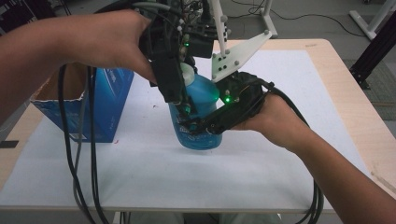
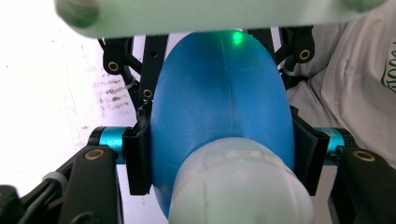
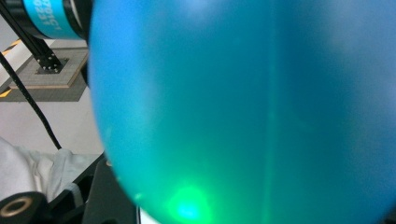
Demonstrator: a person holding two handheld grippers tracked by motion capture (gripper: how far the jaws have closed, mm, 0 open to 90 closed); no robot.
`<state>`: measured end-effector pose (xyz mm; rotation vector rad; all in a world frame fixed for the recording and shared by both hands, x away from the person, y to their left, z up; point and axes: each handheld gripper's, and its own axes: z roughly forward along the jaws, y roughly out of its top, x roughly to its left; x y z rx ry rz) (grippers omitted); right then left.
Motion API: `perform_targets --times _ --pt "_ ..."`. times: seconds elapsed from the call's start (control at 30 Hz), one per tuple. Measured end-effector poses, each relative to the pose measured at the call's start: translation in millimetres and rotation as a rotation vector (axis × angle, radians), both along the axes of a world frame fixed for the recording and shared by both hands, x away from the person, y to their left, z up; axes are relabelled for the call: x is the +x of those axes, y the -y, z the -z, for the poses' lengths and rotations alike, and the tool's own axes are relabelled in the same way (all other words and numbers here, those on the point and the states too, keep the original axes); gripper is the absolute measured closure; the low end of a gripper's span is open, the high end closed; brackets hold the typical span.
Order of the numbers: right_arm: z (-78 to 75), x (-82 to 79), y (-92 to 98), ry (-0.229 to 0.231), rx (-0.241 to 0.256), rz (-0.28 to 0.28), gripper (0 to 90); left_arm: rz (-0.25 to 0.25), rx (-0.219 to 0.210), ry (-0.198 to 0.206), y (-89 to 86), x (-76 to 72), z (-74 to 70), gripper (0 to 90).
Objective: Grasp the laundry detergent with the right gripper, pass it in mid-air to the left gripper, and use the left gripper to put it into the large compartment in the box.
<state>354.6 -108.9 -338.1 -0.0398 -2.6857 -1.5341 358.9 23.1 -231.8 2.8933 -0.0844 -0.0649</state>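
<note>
A blue plastic bottle (image 1: 203, 91) with a white cap (image 1: 187, 74) stands upright on the white mat in the middle of the table. My left gripper (image 1: 187, 112) reaches down over it from the upper left. In the left gripper view its black pads (image 2: 138, 158) press on both sides of the bottle (image 2: 219, 102), just below the cap (image 2: 238, 186). My right gripper (image 1: 201, 126) comes in from the right, its jaws around the lower body. The bottle (image 3: 243, 112) sits very close to the lens in the right gripper view, with a green light spot on it.
An open blue cardboard box (image 1: 100, 100) stands at the left of the white mat (image 1: 163, 177). Black cables (image 1: 79, 163) hang from the left hand over the front edge. The right gripper's grey plate (image 1: 233, 58) rises behind the bottle. Bare wooden tabletop (image 1: 355, 116) runs along the right.
</note>
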Motion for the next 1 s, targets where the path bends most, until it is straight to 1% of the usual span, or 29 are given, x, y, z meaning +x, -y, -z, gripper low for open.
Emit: perform_targets --times 0.03,0.07,0.1,0.13,0.17,0.2,0.23,0.27,0.3,0.33,0.37,0.4,0.47,0.5,0.53,0.57,0.67,0.73,0.8,0.83,0.87,0.9,0.93,0.97,1.0 --pt "-0.2 0.0 -0.4 0.002 0.003 -0.001 43.5 -0.001 0.005 0.001 0.7 -0.2 -0.7 38.0" --pt "0.0 -0.1 -0.6 0.001 0.007 0.0 40.5 -0.001 0.016 0.001 2.0 -0.6 -2.5 38.0" --pt "0.3 -0.3 -0.7 0.001 0.009 0.006 32.1 -0.001 0.016 0.001 2.0 -0.6 -2.5 38.0" --pt "0.3 -0.3 -0.7 0.001 0.009 0.006 32.1 0.0 0.022 0.002 2.5 -0.6 -4.3 38.0" --pt "0.9 -1.7 0.4 0.005 0.01 0.041 21.7 -0.003 0.023 0.002 2.5 -1.3 -7.5 38.0" --pt "1.1 -1.5 1.9 -0.004 0.011 0.042 21.7 -0.001 0.03 0.003 2.1 -1.2 -9.1 38.0" --pt "1.1 -1.5 1.9 -0.004 0.011 0.042 21.7 -0.001 0.03 0.003 2.1 -1.2 -9.1 38.0" --pt "0.8 -1.9 5.4 -0.009 0.011 0.048 12.5 -0.005 0.035 0.005 0.5 -0.7 -12.3 38.0" --pt "0.1 -1.9 7.0 0.005 -0.005 0.06 10.5 -0.01 0.037 0.002 -0.7 -0.3 -14.0 38.0" --pt "0.1 -1.9 7.0 0.005 -0.005 0.06 10.5 -0.01 0.037 0.002 -0.7 -0.3 -14.0 38.0" --pt "-2.9 -3.0 12.0 0.011 -0.011 0.092 10.5 -0.025 0.037 0.001 -3.7 1.2 -17.1 38.0" --pt "-2.9 -3.0 12.0 0.011 -0.011 0.092 10.5 -0.025 0.037 0.001 -3.7 1.2 -17.1 38.0" --pt "-7.8 -3.9 21.4 0.015 -0.019 0.13 10.5 -0.038 0.045 0.004 -7.2 3.3 -20.1 38.0" --pt "-8.9 -3.2 24.8 0.002 -0.032 0.149 10.5 -0.049 0.046 0.002 -9.3 4.6 -21.8 38.0" --pt "-9.6 -1.9 28.5 -0.011 -0.042 0.155 10.5 -0.088 0.053 0.002 -13.3 7.8 -26.5 38.0" --pt "-9.6 -1.9 28.5 -0.011 -0.042 0.155 10.5 -0.088 0.053 0.002 -13.3 7.8 -26.5 38.0" --pt "-12.3 1.8 41.5 -0.057 -0.086 0.169 10.5 -0.126 0.061 0.009 -19.2 11.5 -34.3 38.0" --pt "-15.6 4.6 51.1 -0.064 -0.114 0.191 10.5 -0.15 0.065 0.014 -23.5 14.5 -40.1 38.0" --pt "-20.8 7.1 59.6 -0.078 -0.156 0.181 10.5 -0.173 0.068 0.019 -29.4 17.7 -45.4 37.9" --pt "-24.3 7.5 63.5 -0.073 -0.173 0.182 10.4 -0.186 0.07 0.022 -32.7 19.5 -47.9 38.0" --pt "-24.3 7.5 63.5 -0.073 -0.173 0.182 10.4 -0.186 0.07 0.022 -32.7 19.5 -47.9 38.0" --pt "-28.2 8.4 67.4 -0.063 -0.188 0.205 10.0 -0.21 0.076 0.029 -39.2 22.9 -52.8 38.0" --pt "-35.2 10.9 74.0 -0.052 -0.249 0.244 0.8 -0.22 0.076 0.031 -41.5 24.0 -54.5 37.9" --pt "-38.0 11.1 76.7 -0.042 -0.279 0.25 0.8 -0.233 0.073 0.037 -45.5 25.7 -57.5 37.9" --pt "-42.3 11.2 81.1 -0.016 -0.317 0.25 0.8 -0.243 0.072 0.039 -48.6 27.2 -60.5 37.9"
